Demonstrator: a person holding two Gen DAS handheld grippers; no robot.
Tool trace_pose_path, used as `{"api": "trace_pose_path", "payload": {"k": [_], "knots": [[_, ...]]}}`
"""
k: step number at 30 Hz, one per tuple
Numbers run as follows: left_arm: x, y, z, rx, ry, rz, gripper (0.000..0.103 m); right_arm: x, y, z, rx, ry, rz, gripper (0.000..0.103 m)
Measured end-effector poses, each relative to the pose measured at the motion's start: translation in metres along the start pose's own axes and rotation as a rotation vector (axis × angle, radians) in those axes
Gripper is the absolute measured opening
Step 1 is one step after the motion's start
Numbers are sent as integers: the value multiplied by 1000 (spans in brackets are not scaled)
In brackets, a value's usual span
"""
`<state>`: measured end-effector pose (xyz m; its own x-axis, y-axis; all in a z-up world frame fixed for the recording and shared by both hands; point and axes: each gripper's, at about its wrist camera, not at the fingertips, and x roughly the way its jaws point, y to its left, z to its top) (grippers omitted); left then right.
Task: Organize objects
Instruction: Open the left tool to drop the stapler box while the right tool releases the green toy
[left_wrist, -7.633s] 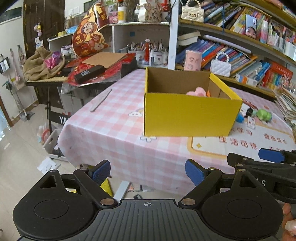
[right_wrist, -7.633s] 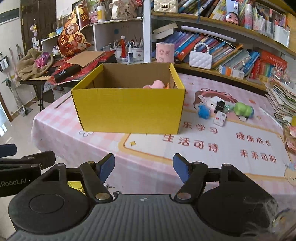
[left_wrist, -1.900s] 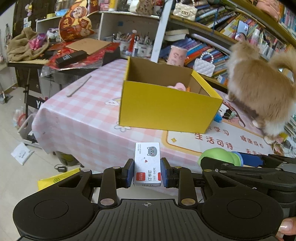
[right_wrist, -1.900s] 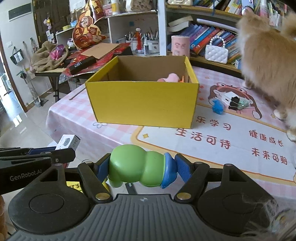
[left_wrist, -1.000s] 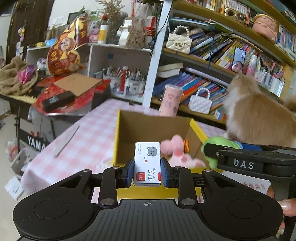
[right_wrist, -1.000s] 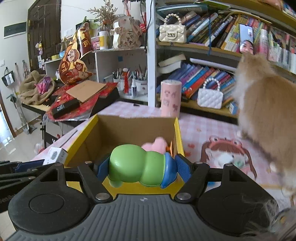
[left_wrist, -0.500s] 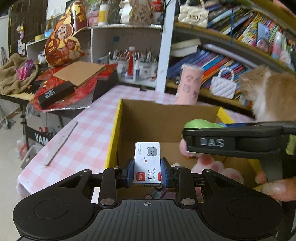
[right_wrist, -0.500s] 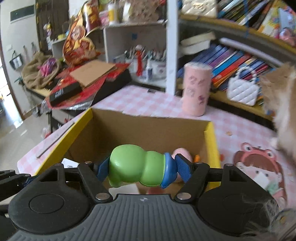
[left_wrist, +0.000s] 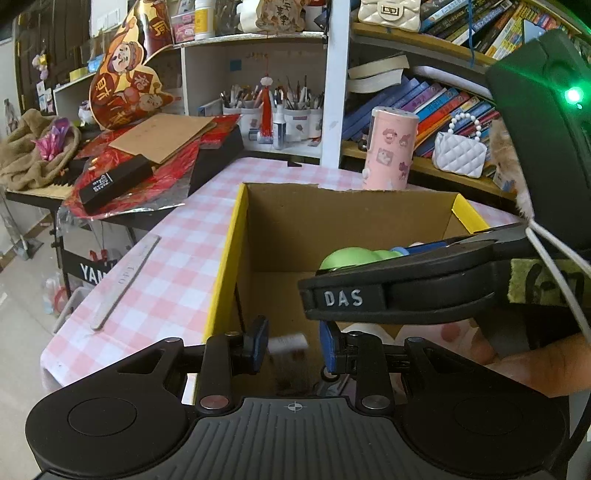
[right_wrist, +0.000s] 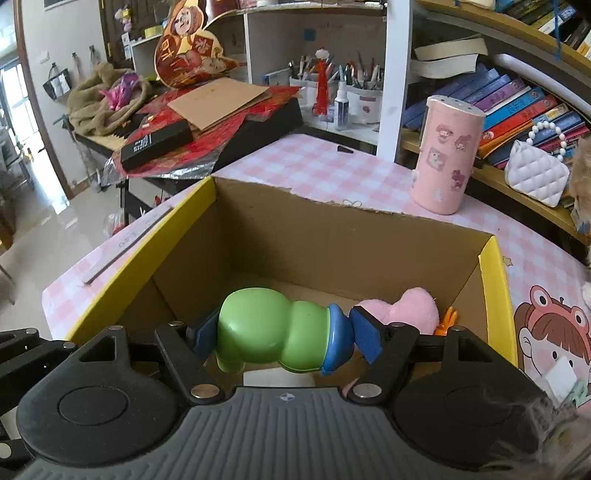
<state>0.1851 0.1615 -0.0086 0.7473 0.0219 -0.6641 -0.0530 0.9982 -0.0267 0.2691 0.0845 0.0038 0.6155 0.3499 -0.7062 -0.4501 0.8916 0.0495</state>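
Observation:
A yellow cardboard box (left_wrist: 225, 258) (right_wrist: 140, 251) stands open on the pink checked tablecloth. My left gripper (left_wrist: 293, 345) is open over the box's near left corner; a small white staple box (left_wrist: 288, 341), blurred, is dropping between its fingers. My right gripper (right_wrist: 282, 332) is shut on a green toy (right_wrist: 273, 338) with a blue end and holds it over the box. That gripper and toy (left_wrist: 354, 256) also cross the left wrist view. A pink plush (right_wrist: 410, 308) and a white box (right_wrist: 277, 378) lie inside the box.
A pink cylinder (right_wrist: 448, 155) stands behind the box. A grey ruler (left_wrist: 125, 282) lies on the cloth to the left. A cluttered keyboard stand (left_wrist: 129, 173) and bookshelves (left_wrist: 436, 99) surround the table. Cat fur (left_wrist: 511, 166) shows at the right.
My left gripper has opened and let go of the white staple box, which falls into the yellow box. Both grippers have moved further forward over the box.

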Motion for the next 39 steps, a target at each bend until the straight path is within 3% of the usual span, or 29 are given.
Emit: {"api": "trace_pose_path", "payload": {"k": [5,7,10,12,16,24,29,39], "knots": [[-5,-1,0,-4,-15,-16,32,-10,-4,-2,21,-36,18,82],[-13,0,0,-3,-33,-19,46,-17,-7,-3,40,-54,13,82],[-24,0,0,-4,-49,-27,50,-32,-10,-7,74,-83,3,83],[-33,-1,-1,-4,-64,-30,50,-45,-11,-11,96,-111,-5,83],[-59,3,-7,-19,-114,-31,63,-80,-9,-20,132,-189,-21,82],[-111,18,-29,-65,-189,-18,69,-146,8,-52,128,-286,-61,82],[-134,28,-53,-81,-180,-7,73,-170,20,-86,114,-276,-97,82],[-160,39,-101,-86,-104,11,78,-191,44,-168,132,-171,-176,80]]}}
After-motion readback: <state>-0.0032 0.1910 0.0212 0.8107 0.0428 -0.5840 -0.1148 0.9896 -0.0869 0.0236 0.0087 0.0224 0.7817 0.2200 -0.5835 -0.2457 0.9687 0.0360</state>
